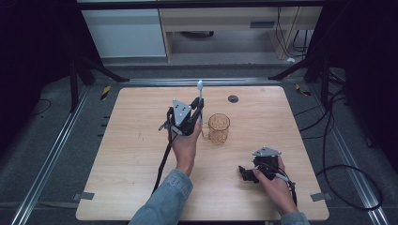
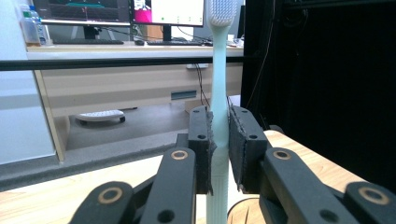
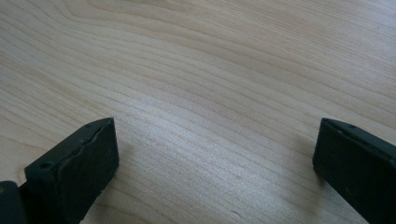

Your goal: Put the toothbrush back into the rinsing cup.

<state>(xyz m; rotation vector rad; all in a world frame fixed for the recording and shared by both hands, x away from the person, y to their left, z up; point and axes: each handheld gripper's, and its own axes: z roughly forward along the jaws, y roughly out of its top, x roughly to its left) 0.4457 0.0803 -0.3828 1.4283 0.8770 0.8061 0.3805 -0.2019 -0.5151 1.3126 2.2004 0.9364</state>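
I've got the toothbrush clamped upright in my left gripper, frame center, just left of the cup. Right gripper wide, idle on tabletop. Next: center brush over cup, lower straight.

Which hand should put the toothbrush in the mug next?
Left. The left gripper is already shut on the toothbrush, upright beside the glass mug. The right gripper is open over bare table, farther from the mug.
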